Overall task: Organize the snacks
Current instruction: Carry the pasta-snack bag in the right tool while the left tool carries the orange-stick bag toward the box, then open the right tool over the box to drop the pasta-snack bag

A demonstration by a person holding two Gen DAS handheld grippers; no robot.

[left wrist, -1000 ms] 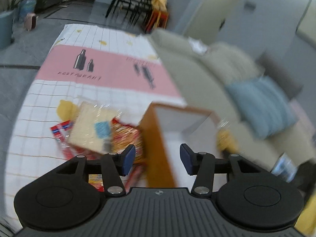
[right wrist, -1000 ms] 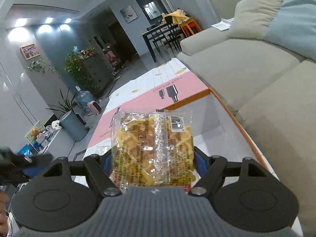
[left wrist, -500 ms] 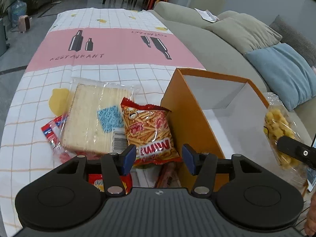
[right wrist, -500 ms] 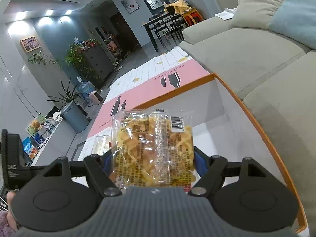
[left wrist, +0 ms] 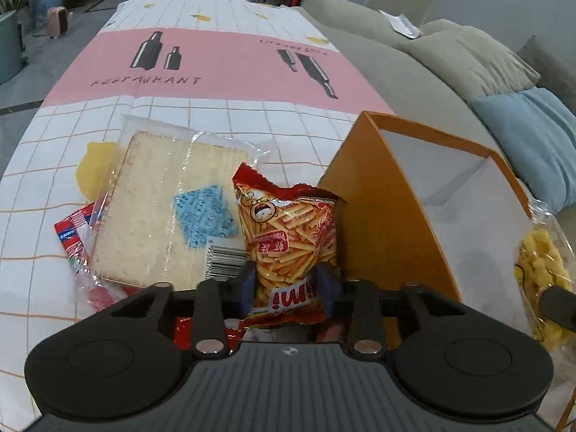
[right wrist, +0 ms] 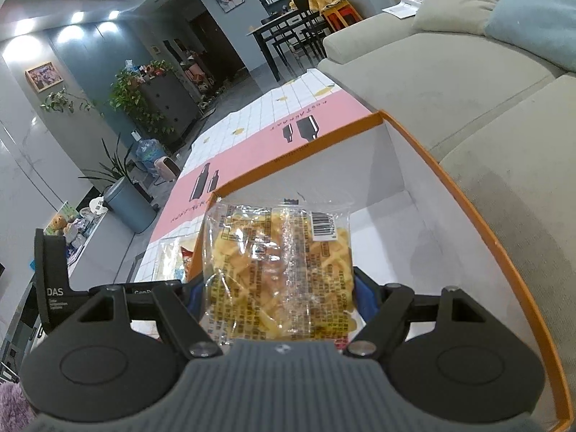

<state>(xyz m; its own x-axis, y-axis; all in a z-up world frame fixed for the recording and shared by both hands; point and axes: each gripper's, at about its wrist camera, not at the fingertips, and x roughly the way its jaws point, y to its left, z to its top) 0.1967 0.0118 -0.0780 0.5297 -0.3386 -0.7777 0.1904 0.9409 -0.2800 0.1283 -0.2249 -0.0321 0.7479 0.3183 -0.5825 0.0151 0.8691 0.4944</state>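
Underneath: pink-banded grid tablecloth [left wrist: 223, 72]; grey sofa [left wrist: 396, 72] alongside

checked tablecloth [left wrist: 223, 115] (pink band) under snack packets [left wrist: 169, 216], orange box [left wrist: 378, 223]

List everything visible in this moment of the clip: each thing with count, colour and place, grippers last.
Fries snack bag: one, red and orange, on the table beside the box, between the left gripper's fingers.
Clear cracker packet: one, pale with blue label, left of the fries bag.
Red wrapper: one, partly under the cracker packet.
Yellow snack packet: one, clear, held over the box.
Box: one, orange outside, white inside, looks empty.
Tablecloth: pink and white grid.
Sofa: beige, blue cushion.
Left gripper: jaws closing around the fries bag.
Right gripper: clamped on the yellow snack packet.
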